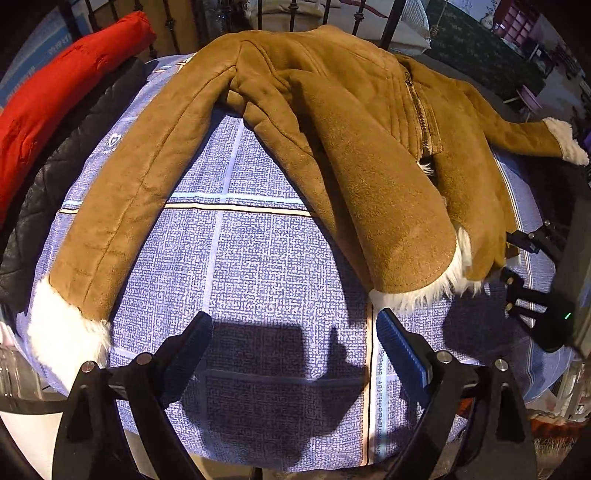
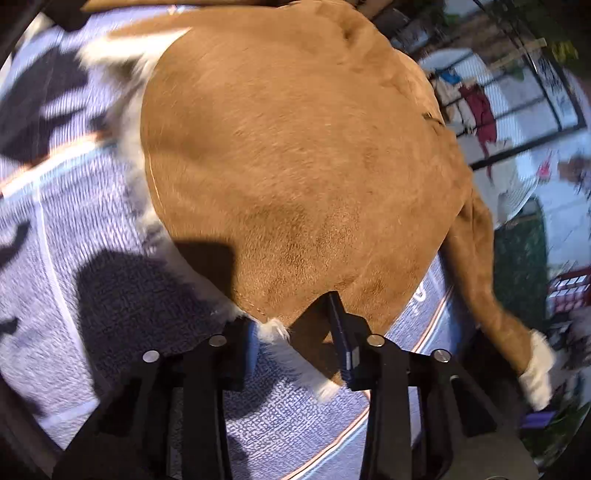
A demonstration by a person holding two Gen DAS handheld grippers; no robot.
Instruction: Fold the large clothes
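A tan suede jacket (image 1: pixel 332 122) with white fur trim lies spread on a round table under a blue checked cloth (image 1: pixel 258 258). One sleeve runs down to the left and ends in a fur cuff (image 1: pixel 62 325). My left gripper (image 1: pixel 295 332) hangs open over bare cloth, between that cuff and the fur hem (image 1: pixel 413 295), and holds nothing. In the blurred right wrist view my right gripper (image 2: pixel 291 332) stands narrow around the jacket's furry hem corner (image 2: pixel 275 328). Its pads look pressed on both sides. The right gripper (image 1: pixel 517 258) also shows at the hem's right end.
A red garment (image 1: pixel 55 92) and a black quilted one (image 1: pixel 55 184) lie at the table's left side. A black metal railing (image 1: pixel 291 14) stands behind. A clear jar (image 1: pixel 14 373) sits at the lower left. The far sleeve's cuff (image 2: pixel 537 373) hangs off the table edge.
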